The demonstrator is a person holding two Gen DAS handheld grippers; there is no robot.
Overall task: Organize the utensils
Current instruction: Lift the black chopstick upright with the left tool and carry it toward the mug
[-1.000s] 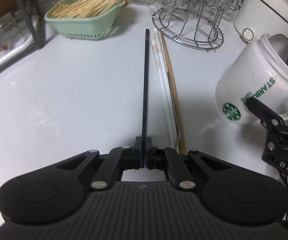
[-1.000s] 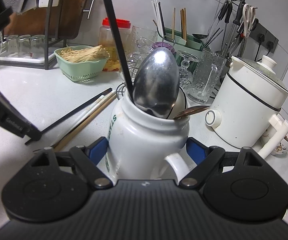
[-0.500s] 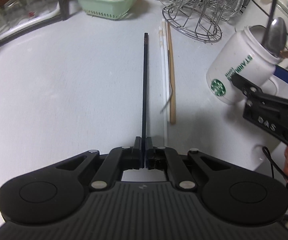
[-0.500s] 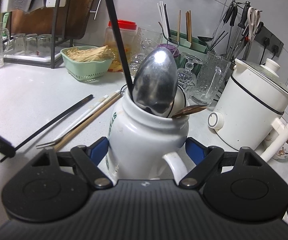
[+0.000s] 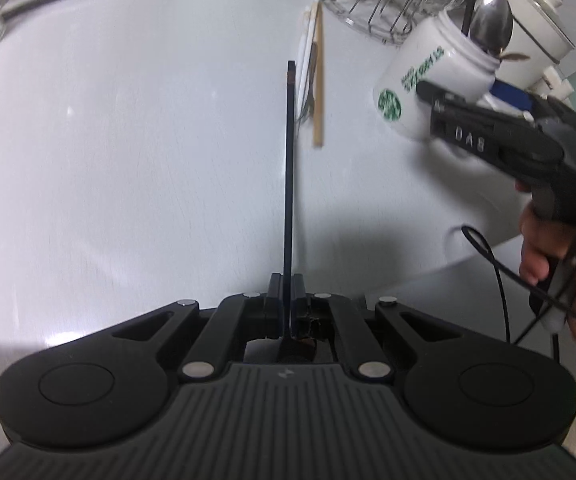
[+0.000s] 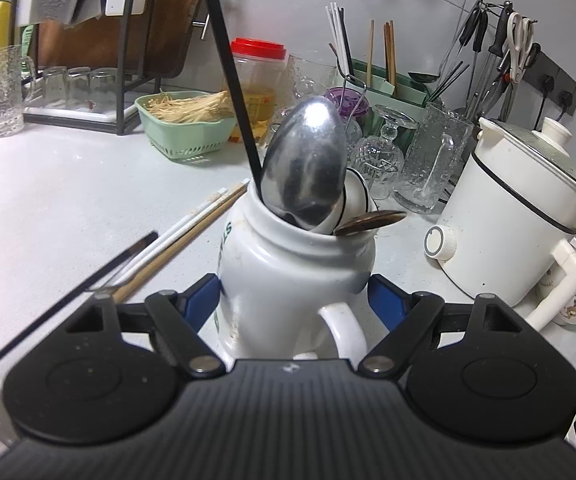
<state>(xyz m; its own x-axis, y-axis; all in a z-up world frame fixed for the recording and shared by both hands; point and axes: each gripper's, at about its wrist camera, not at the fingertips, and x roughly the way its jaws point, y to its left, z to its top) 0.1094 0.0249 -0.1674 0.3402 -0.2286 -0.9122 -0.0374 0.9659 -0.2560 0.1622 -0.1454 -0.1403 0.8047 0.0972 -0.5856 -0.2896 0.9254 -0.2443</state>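
Between left tool's (image 5: 287, 286) jaws, black chopstick (image 5: 289, 168).

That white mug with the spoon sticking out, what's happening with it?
A person is tidying utensils with two handheld grippers. The right gripper clamps the white mug, which already holds a metal spoon and a black chopstick. The left gripper is shut on another black chopstick. White and wooden chopsticks lie on the counter.
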